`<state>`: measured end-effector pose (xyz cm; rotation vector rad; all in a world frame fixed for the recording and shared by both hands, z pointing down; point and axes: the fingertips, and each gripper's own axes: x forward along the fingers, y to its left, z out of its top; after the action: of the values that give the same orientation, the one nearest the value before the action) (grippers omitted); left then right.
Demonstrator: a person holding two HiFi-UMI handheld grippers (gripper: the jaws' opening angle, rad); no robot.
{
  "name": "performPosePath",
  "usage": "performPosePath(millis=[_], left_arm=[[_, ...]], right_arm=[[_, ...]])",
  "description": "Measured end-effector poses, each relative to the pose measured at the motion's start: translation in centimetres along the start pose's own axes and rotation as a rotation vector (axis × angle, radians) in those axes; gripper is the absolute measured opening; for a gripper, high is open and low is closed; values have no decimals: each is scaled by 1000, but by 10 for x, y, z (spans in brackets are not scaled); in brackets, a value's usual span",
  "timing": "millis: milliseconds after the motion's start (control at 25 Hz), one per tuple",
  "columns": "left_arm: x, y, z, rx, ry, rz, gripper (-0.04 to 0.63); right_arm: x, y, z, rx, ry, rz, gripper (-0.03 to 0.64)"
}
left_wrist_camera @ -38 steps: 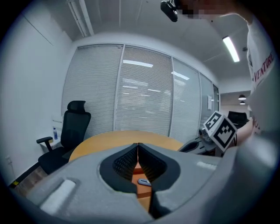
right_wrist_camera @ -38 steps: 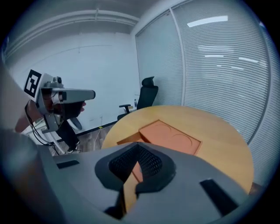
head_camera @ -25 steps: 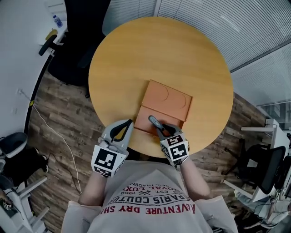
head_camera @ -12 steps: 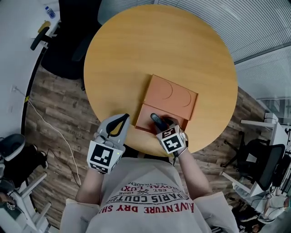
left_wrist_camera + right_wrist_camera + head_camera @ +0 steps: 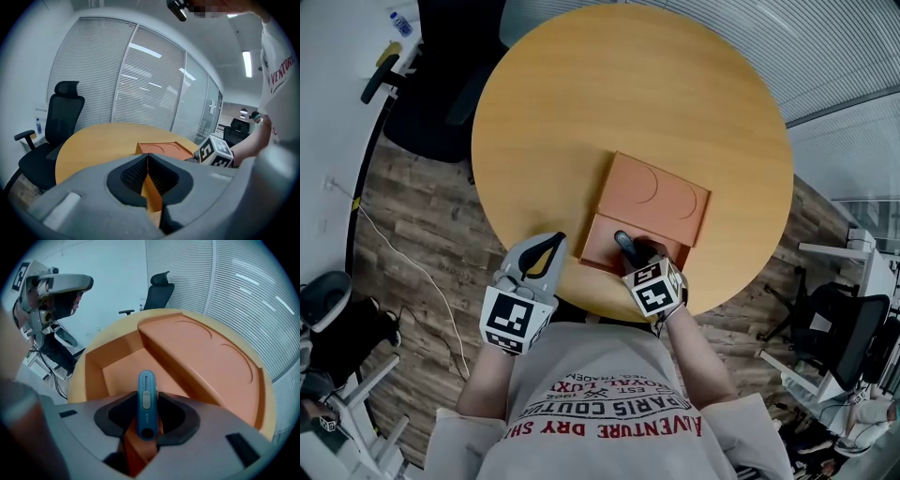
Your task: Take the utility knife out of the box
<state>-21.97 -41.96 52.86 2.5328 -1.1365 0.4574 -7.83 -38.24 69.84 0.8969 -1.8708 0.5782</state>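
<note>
A round, light wooden table (image 5: 628,103) carries a flat orange box (image 5: 661,202) lying toward its 6 o'clock edge. The half of the box at 1 o'clock is covered by a panel with two curved lines; the half at 7 o'clock is an open compartment (image 5: 598,242).

The right gripper (image 5: 636,255) points steeply down into that compartment. A slim blue utility knife (image 5: 146,404) with a grey slider stands between its jaws, butt end toward the camera and tip aimed at the compartment floor. The jaws are closing, and their dark pads already seem to meet the handle's sides. So the knife is inside the box outline, not yet out.

The left gripper (image 5: 555,246) sits on the table edge at 9 o'clock of the compartment, just beside the box wall, its jaws pressed together on nothing.

The step in hand looks like securing the grip before the lift. To do it well:
- let the pads settle squarely on the handle's flat sides, below the slider, so the blade is not pushed out
- then raise the knife straight up until it clears the near wall, and only then carry it toward 6 o'clock
- the box looks light and may rise too, so the left gripper could press on its wall
</note>
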Motion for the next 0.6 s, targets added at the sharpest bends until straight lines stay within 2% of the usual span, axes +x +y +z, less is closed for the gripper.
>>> performPosePath(millis=[320,600], left_arm=[[-1,-4,6,12,-11,-8,11],[-10,-3,8,43,-11,12,11]], right_arm=[[-1,-1,-2,-19,23,15,132],[-28,7,14,-6,-95,-12,132]])
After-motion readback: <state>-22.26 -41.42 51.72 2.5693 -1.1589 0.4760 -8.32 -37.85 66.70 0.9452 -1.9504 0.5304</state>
